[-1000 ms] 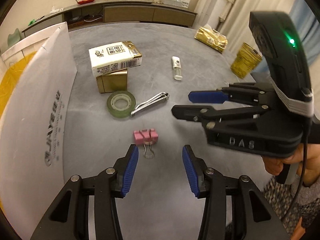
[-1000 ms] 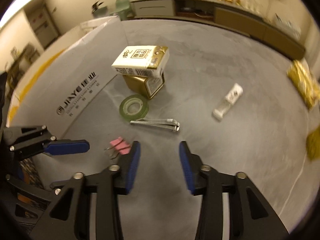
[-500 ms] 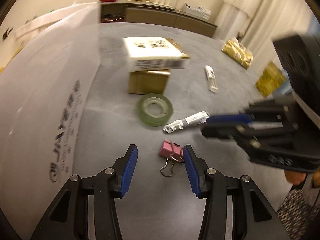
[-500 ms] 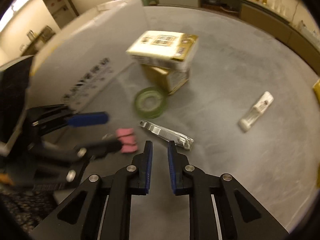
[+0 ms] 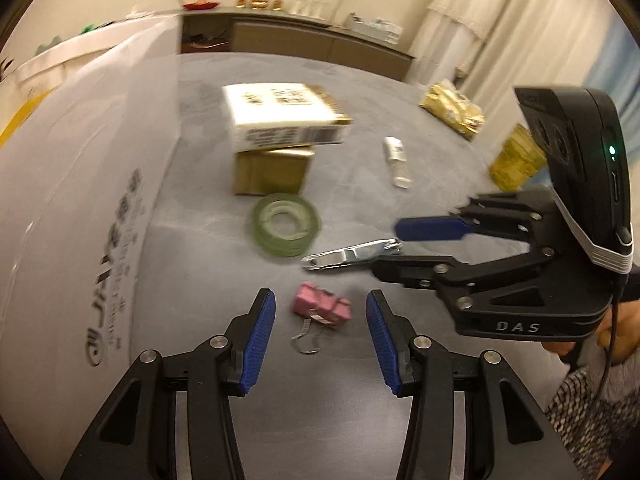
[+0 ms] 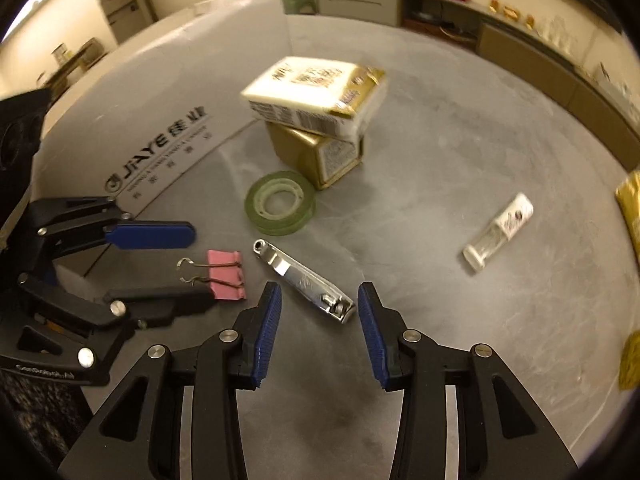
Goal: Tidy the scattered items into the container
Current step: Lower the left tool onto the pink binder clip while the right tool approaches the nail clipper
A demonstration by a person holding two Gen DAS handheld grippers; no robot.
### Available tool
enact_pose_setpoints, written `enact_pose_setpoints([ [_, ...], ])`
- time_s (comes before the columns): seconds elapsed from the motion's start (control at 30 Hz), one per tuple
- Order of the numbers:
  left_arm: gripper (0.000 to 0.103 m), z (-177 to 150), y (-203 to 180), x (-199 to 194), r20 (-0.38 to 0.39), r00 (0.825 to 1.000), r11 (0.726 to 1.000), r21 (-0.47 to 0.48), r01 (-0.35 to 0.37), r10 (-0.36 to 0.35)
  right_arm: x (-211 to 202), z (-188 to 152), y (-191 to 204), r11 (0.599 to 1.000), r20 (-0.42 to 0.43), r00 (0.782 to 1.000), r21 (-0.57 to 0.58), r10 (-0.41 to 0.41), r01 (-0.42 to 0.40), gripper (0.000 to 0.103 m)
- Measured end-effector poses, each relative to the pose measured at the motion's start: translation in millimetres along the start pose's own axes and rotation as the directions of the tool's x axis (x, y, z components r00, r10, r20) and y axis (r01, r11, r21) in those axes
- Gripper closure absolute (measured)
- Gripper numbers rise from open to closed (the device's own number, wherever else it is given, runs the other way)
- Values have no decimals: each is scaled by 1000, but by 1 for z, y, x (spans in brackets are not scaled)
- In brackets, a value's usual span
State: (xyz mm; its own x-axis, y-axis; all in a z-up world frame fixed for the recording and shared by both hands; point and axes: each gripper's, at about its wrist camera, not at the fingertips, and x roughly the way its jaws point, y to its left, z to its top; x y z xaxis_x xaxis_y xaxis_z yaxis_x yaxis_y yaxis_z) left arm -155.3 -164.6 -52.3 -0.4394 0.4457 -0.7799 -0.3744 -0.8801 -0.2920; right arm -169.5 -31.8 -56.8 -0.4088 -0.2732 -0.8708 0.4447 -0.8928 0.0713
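Two cartons (image 6: 316,92) stacked, container (image 6: 132,120) beside

one binder clip (image 6: 226,275), one nail clipper (image 6: 304,282), one tape roll (image 6: 280,203), two stacked boxes (image 6: 320,120)

Pink binder clip (image 5: 322,308) lies flat on the grey table, wire handles folded out. Just past it, a shiny nail clipper (image 6: 304,281) lies flat at a slant. Green tape roll (image 6: 280,202) lies flat beside a gold box (image 6: 320,152) with a white carton (image 6: 316,94) stacked on top. A small clear vial (image 6: 500,232) lies apart. The white container (image 5: 72,208) stands alongside.
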Motion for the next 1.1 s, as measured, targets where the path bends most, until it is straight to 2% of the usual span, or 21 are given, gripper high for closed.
enact_pose_setpoints([
  [0.07, 52, -1, -4, 3, -10, 1000, 999, 28, 25, -25, 4, 2, 5, 999, 11, 1000, -48, -11, 12, 58],
  [0.13, 52, 0, -6, 10, -18, 1000, 999, 49, 7, -6, 11, 2, 8, 997, -1, 1000, -75, -18, 18, 58],
  [0.2, 52, 0, -7, 12, -23, 1000, 998, 54, 18, -17, 16, 2, 5, 999, -42, 999, -49, -23, 21, 71],
  [0.33, 52, 1, -4, 9, -1, 1000, 998, 55, -16, 16, 10, -2, -6, 996, -79, 995, 67, -53, 58, 84],
  [0.47, 51, 2, -10, 5, 29, 1000, 995, 96, -15, 13, 6, -7, -4, 997, -63, 997, 66, -44, 48, 80],
  [0.53, 47, 5, -17, 9, 37, 999, 989, 144, -20, 15, 7, -8, -3, 997, -44, 997, 41, -69, 70, 68],
  [0.63, 47, 6, -23, 16, 36, 999, 982, 189, -16, 9, 7, -10, -6, 997, -26, 997, 34, -75, 76, 68],
  [0.67, 48, 5, -23, 17, 27, 1000, 982, 187, 3, -8, 7, -10, -9, 997, -27, 998, 53, -62, 64, 70],
  [0.7, 60, 4, -23, 18, 21, 1000, 983, 185, 11, -15, 7, -10, -12, 996, -35, 998, 77, -48, 51, 74],
  [0.73, 66, 3, -23, 19, 15, 1000, 983, 184, 3, -6, 6, -10, -16, 994, -43, 998, 100, -41, 45, 83],
  [0.8, 66, -5, -22, 16, 6, 1000, 983, 183, -8, 7, 5, -12, -21, 991, -54, 996, 111, -67, 73, 84],
  [0.87, 66, -9, -24, 14, 15, 1000, 983, 183, -23, 21, 3, -12, -25, 991, -47, 997, 119, -58, 63, 84],
  [0.9, 63, -9, -26, 14, 22, 999, 981, 190, -34, 30, 3, -13, -25, 991, -37, 998, 122, -57, 62, 83],
  [0.97, 51, -8, -31, 14, 42, 998, 974, 220, -54, 45, 5, -11, -24, 992, -24, 997, 110, -67, 69, 67],
  [1.03, 40, -6, -38, 17, 42, 999, 967, 253, -34, 24, 6, -8, -23, 992, -13, 996, 90, -85, 85, 65],
  [1.1, 40, -7, -40, 23, 16, 1000, 964, 264, -19, 16, 6, -8, -23, 992, -9, 996, 85, -92, 92, 66],
])
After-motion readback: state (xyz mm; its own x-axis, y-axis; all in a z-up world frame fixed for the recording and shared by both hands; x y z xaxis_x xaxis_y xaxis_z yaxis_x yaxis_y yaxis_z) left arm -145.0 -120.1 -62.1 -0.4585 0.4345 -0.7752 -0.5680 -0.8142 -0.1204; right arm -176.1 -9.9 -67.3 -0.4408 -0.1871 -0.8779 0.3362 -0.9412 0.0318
